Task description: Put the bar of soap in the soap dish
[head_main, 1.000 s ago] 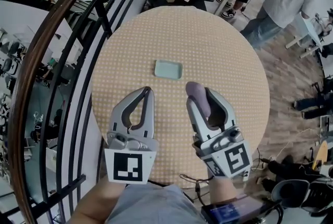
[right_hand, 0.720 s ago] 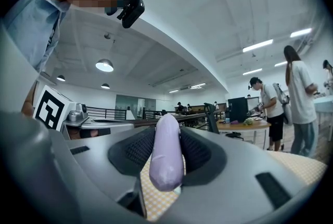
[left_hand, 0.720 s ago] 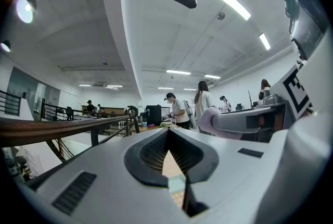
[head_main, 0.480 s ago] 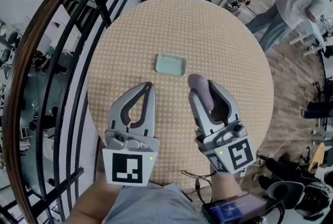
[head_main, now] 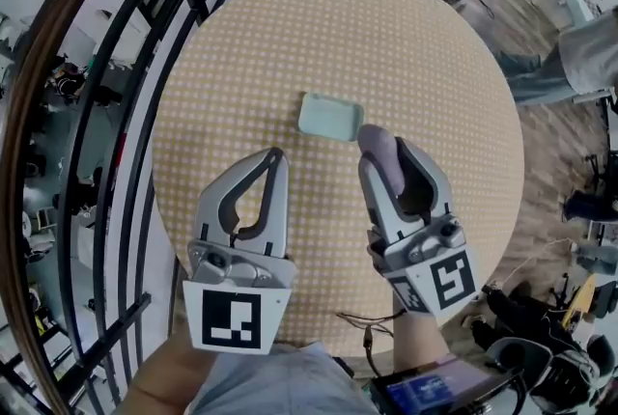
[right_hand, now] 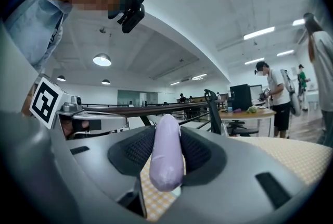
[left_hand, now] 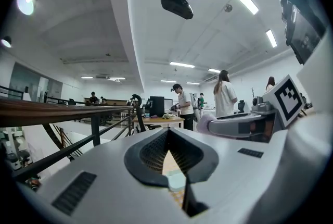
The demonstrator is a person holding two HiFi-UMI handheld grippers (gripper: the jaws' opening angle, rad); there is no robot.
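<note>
**Soap carried up to the edge of the dish**

Round and covered in a dotted tan cloth, the table (head_main: pixel 386 46) fills the middle of the head view, with a dark curved railing (head_main: pixel 97 114) sweeping down the left side. The pale green soap dish (head_main: pixel 330 117) lies flat near the centre. The right gripper (head_main: pixel 384 148) is clamped on the lilac bar of soap (head_main: pixel 379 157), whose rounded end sticks out past the jaw tips and sits just beside the dish's lower right corner. A second ago a clear strip of cloth separated the soap from the dish; that strip has now closed. The left gripper (head_main: pixel 275 157) is at lower left, jaw tips together and nothing in them, as before. The people who stood at upper right have mostly slid out of the frame; only a grey sleeve (head_main: pixel 584 51) shows at the right edge.

From the left gripper view, the jaws meet at their tips, leaving a small opening through which the cloth and a bit of the dish (left_hand: pixel 176 181) can be seen. The soap's end pokes out at centre right, and people stand at desks in the background.

From the right gripper view, the soap stands on edge between the two dark pads, pressed on both sides, with the dotted cloth below and to the right.
</note>
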